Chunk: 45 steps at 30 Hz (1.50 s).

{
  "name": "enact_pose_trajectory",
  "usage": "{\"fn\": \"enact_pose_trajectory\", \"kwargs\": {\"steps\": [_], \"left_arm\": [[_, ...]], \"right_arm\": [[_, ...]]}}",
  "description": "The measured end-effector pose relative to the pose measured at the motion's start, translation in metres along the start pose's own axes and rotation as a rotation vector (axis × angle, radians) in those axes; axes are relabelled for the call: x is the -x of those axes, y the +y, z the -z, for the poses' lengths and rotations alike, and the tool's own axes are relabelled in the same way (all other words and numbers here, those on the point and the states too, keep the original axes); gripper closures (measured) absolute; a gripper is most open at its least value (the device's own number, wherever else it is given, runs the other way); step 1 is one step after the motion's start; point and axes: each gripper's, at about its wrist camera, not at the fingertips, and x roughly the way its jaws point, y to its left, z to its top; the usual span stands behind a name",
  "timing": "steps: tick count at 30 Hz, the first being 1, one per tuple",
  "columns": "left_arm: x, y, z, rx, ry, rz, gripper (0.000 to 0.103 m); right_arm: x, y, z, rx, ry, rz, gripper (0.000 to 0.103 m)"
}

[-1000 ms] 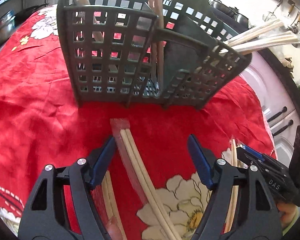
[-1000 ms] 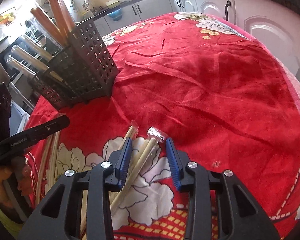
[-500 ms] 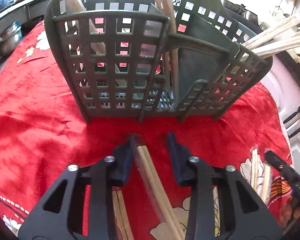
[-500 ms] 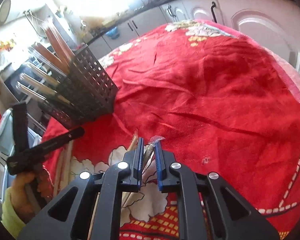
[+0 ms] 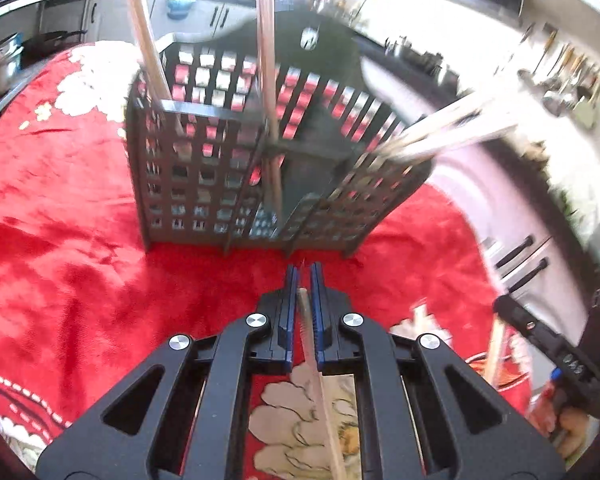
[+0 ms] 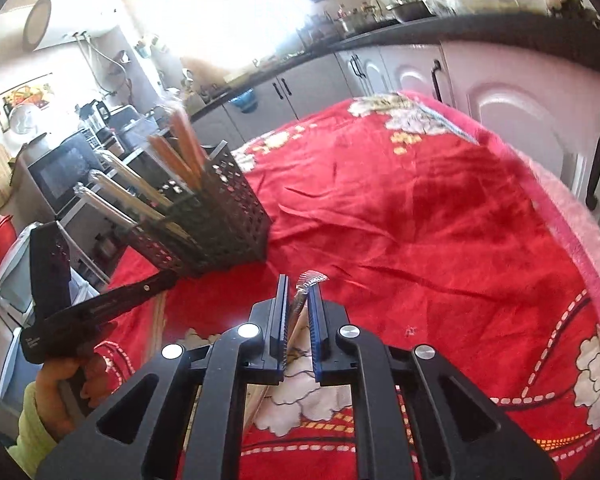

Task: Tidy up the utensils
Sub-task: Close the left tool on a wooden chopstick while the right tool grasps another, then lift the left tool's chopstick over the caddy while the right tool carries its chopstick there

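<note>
A dark grey slotted utensil basket [image 5: 204,176] stands on the red flowered cloth [image 5: 60,240], just beyond my left gripper [image 5: 304,276]. Wrapped chopstick pairs [image 5: 268,80] lean out of its compartments. The left gripper is shut on a plastic-wrapped pair of pale chopsticks [image 5: 314,360], lifted off the cloth. In the right wrist view my right gripper [image 6: 299,286] is shut on another wrapped pair [image 6: 300,308], whose crinkled wrapper end sticks out past the pads. The basket [image 6: 228,216] stands to its upper left.
More loose chopsticks [image 6: 158,320] lie on the cloth below the basket, near the hand [image 6: 60,384] holding the left gripper. White cabinets [image 6: 520,120] border the table's right edge. The cloth spreads wide to the right [image 6: 440,220].
Both grippers closed on wrapped chopstick pairs that lay on the cloth and lifted them. The left gripper's jaws went from wide apart to shut, and both views rose and tilted up.
</note>
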Motion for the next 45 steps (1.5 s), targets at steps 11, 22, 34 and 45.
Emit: {"fn": "enact_pose_trajectory", "kwargs": {"steps": [11,22,34,45], "left_arm": [[0.076,0.004,-0.023,0.025,-0.193,0.042,0.1],[0.131,0.003,-0.034,0.006,-0.314,0.039,0.1],[0.173,-0.004,-0.057,-0.014,-0.437,0.041,0.1],[0.194,-0.025,-0.091,-0.043,-0.538,0.075,0.1]], "right_arm": [[0.027,0.056,-0.018,0.124,-0.086,-0.063,0.096],[0.047,0.114,-0.039,0.241,-0.165,-0.154,0.097],[0.064,0.16,-0.068,0.339,-0.288,-0.209,0.097],[0.075,0.172,-0.099,0.367,-0.395,-0.202,0.097]]}}
